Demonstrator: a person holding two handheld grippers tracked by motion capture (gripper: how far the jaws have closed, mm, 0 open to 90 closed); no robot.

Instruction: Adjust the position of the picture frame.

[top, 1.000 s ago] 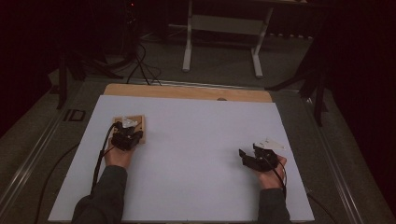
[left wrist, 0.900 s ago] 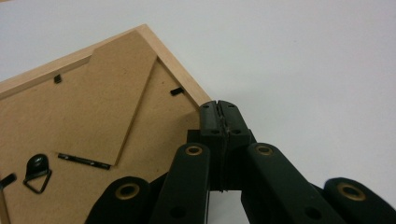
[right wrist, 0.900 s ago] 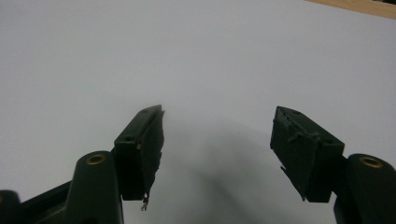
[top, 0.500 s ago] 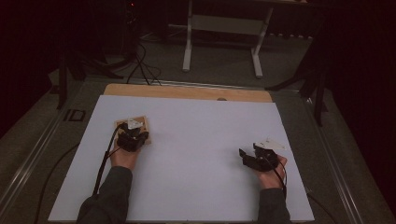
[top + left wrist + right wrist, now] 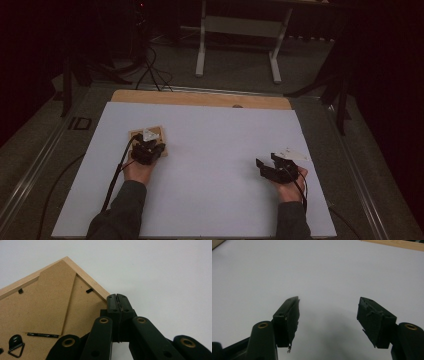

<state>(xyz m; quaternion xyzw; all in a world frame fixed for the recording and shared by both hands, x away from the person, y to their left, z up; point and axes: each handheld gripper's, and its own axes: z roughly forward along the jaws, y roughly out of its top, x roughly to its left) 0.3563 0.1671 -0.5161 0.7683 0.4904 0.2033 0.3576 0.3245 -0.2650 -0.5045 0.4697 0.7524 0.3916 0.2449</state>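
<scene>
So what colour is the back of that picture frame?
Light brown board on the picture frame, with a paler wooden edge; the left gripper view shows it best.

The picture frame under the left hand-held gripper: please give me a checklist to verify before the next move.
1. Picture frame lies back side up, flat on the white sheet: ok.
2. Left hand-held gripper jaws shut, tips at the frame's edge: ok.
3. Anything held between those jaws: cannot tell.
4. Right hand-held gripper open, nothing between its jaws: ok.
5. Retaining clips on the backing closed: cannot tell.
</scene>
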